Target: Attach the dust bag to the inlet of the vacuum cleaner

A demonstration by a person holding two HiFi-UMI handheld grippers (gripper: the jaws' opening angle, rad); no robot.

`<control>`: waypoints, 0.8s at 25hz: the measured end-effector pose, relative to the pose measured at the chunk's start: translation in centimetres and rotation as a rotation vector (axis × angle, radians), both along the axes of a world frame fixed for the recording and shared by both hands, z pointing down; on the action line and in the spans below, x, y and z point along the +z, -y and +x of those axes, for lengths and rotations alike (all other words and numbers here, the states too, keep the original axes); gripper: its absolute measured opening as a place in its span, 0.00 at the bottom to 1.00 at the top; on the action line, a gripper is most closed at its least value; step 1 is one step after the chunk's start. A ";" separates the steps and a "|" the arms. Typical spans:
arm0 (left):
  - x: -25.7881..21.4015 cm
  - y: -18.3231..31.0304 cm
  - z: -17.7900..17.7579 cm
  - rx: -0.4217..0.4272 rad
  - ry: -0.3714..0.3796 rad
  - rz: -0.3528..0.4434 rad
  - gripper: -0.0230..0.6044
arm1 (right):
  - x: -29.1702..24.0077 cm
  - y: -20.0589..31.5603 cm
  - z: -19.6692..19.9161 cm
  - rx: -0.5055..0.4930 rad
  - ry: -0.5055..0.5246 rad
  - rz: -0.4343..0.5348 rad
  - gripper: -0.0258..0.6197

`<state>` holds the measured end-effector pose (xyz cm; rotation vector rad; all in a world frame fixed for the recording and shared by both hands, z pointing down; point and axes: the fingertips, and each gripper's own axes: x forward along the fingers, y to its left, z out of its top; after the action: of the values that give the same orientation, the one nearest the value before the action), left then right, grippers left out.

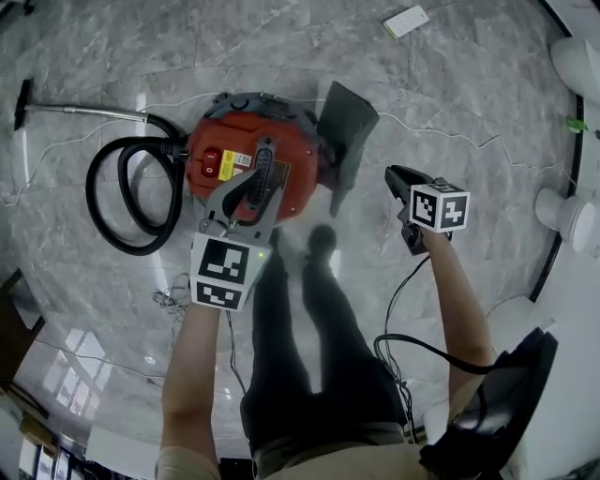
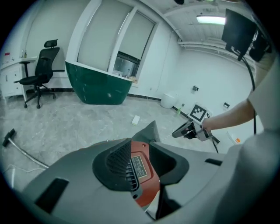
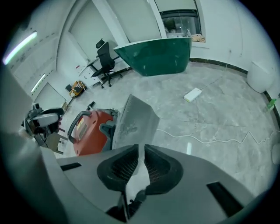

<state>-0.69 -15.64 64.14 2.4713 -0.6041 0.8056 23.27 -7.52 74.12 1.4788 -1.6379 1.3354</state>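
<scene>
The red vacuum cleaner (image 1: 239,159) sits on the marble floor, its black hose (image 1: 131,197) coiled to its left. A grey dust bag (image 1: 349,131) stands upright against its right end; the joint at the inlet is hidden. My left gripper (image 1: 251,192) hovers over the black carry handle, jaws open, with the red body and its label (image 2: 142,168) showing in the gap. My right gripper (image 1: 394,175) hangs to the right of the bag, apart from it. Its jaws (image 3: 141,164) are almost together, with only a narrow slit and nothing gripped. The bag (image 3: 135,118) stands just beyond them.
A metal wand (image 1: 84,111) lies at the far left. A white cable (image 1: 441,131) runs across the floor behind the bag, near a small white box (image 1: 405,21). White bins (image 1: 562,211) stand at the right. A green counter (image 2: 98,85) and an office chair (image 2: 41,70) lie beyond.
</scene>
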 end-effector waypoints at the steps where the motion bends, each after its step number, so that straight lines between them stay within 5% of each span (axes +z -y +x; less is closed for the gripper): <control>1: -0.8 -0.1 0.2 0.006 0.002 0.013 0.21 | -0.9 -0.6 0.3 0.005 0.021 0.001 0.10; 7: -6.7 -1.0 2.1 0.017 0.007 0.031 0.20 | -7.1 -0.3 -1.4 0.123 0.306 0.051 0.07; 14: -14.2 -5.2 4.4 0.037 0.032 -0.012 0.11 | -13.6 -2.2 -6.0 0.058 0.474 -0.018 0.07; 20: -17.5 -6.8 3.7 0.073 0.107 0.013 0.04 | -19.3 -4.7 -6.4 0.134 0.706 0.022 0.07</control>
<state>3.00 -8.80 46.68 2.4871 -0.5613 0.9698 16.85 -2.78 54.82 1.2069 -1.9852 2.0827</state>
